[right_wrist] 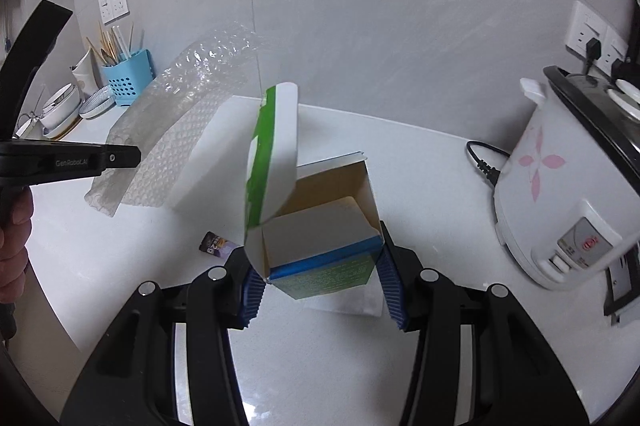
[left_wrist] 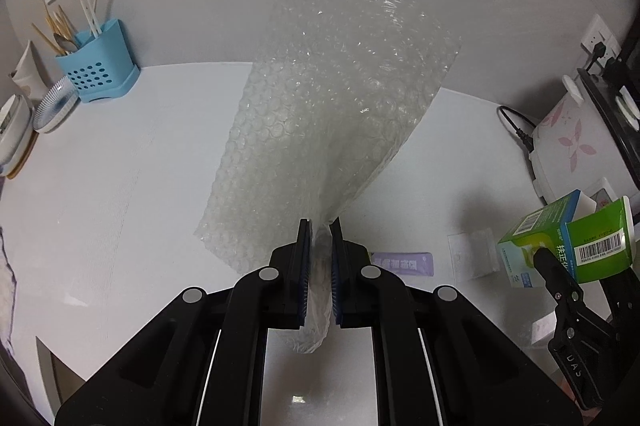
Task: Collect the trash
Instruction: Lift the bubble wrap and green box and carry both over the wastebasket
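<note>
Left gripper point(left_wrist: 319, 226): its two fingers squeeze the bottom end of the bubble wrap point(left_wrist: 332, 114). It holds the sheet up off the white counter point(left_wrist: 120, 186).
Bubble wrap: see-through and bumpy. It fans out wide above the fingers, and a short bit hangs down between them. In the right wrist view it rises at the left, in front of the wall.
Right gripper point(right_wrist: 320, 266): its blue pads press both sides of a small green and blue box point(right_wrist: 320, 246). The box is up off the counter.
Box: open at the top, with its flaps sticking up. It looks empty inside, but the view in is poor.
Purple packet point(left_wrist: 404, 264): lies flat on the counter, just past the left gripper's fingers.
Clear little bag point(left_wrist: 474, 256): lies flat beside the purple packet, under the box.
Dark wrapper point(right_wrist: 216, 244): a small bit on the counter, close to the right gripper's left finger.
Rice cooker point(right_wrist: 560, 194): white with pink flowers, at the right side of the counter.
Blue holder point(left_wrist: 98, 64): stands in the far left corner with chopsticks in it, next to some dishes point(left_wrist: 54, 106).
</note>
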Demonstrator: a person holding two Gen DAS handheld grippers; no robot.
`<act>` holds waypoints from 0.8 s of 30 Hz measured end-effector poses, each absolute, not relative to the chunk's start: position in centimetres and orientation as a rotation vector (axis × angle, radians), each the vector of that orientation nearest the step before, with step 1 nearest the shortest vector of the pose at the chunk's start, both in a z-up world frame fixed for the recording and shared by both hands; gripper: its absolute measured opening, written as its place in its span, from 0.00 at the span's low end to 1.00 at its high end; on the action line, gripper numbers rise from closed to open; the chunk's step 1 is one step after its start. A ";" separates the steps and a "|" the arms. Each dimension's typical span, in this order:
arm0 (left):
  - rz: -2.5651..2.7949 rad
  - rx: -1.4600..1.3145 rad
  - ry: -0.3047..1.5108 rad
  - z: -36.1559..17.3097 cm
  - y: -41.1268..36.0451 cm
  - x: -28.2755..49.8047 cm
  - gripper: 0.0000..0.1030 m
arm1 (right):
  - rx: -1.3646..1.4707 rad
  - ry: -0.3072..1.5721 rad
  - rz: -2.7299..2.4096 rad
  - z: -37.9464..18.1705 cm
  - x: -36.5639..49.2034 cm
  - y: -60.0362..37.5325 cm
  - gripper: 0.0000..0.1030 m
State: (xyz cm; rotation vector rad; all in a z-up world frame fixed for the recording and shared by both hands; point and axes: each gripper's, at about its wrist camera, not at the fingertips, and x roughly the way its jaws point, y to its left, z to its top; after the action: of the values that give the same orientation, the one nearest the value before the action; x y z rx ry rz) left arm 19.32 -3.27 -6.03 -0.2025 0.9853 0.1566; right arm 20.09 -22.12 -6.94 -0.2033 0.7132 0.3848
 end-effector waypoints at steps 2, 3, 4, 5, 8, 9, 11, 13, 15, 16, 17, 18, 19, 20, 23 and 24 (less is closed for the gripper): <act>0.140 -0.200 0.976 -5.7 -3.0 17.9 0.08 | -0.197 0.708 0.376 -6.6 18.8 -21.8 0.45; 0.131 -0.204 0.973 -5.6 -2.7 17.1 0.08 | -0.195 0.704 0.372 -6.5 18.1 -21.5 0.45; 0.127 -0.205 0.969 -5.5 -2.5 16.5 0.08 | -0.195 0.700 0.368 -6.3 17.3 -21.2 0.45; 0.122 -0.205 0.963 -5.2 -2.3 15.7 0.08 | -0.195 0.696 0.366 -6.1 16.6 -21.0 0.45; 0.108 -0.202 0.949 -4.6 -2.0 13.4 0.08 | -0.195 0.679 0.362 -5.6 14.1 -20.1 0.45; 0.103 -0.203 0.944 -4.4 -1.9 12.6 0.08 | -0.193 0.673 0.361 -5.4 13.4 -19.8 0.45; 0.097 -0.201 0.937 -4.1 -1.7 10.9 0.08 | -0.187 0.667 0.354 -5.2 11.9 -19.1 0.45; 0.089 -0.201 0.935 -3.8 -1.4 9.1 0.08 | -0.175 0.667 0.354 -5.1 10.2 -18.4 0.45; 0.087 -0.196 0.929 -3.6 -1.3 7.3 0.08 | -0.179 0.661 0.358 -5.0 8.4 -17.7 0.45; 0.086 -0.195 0.928 -3.6 -1.1 6.4 0.08 | -0.184 0.656 0.357 -4.9 7.6 -17.3 0.45; 0.083 -0.194 0.930 -3.6 -0.9 5.4 0.08 | -0.185 0.653 0.356 -4.9 6.7 -17.0 0.45; 0.080 -0.194 0.930 -3.5 -0.8 4.5 0.08 | -0.181 0.650 0.355 -4.8 5.8 -16.8 0.45; 0.076 -0.191 0.929 -3.6 -0.6 3.6 0.08 | -0.177 0.647 0.353 -4.7 4.9 -16.6 0.45; 0.073 -0.186 0.927 -3.6 -0.4 2.6 0.08 | -0.175 0.644 0.351 -4.7 4.1 -16.5 0.45; 0.062 -0.190 0.924 -3.6 0.1 -0.1 0.08 | -0.169 0.637 0.346 -4.6 2.0 -16.3 0.45; 0.060 -0.189 0.922 -3.7 0.2 -1.0 0.08 | -0.169 0.636 0.343 -4.6 1.3 -16.1 0.45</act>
State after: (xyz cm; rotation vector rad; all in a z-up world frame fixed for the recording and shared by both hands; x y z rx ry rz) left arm -0.99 0.25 -3.68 -0.1885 0.9222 0.0600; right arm 1.27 -16.14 -4.58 -0.1686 0.6356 0.3432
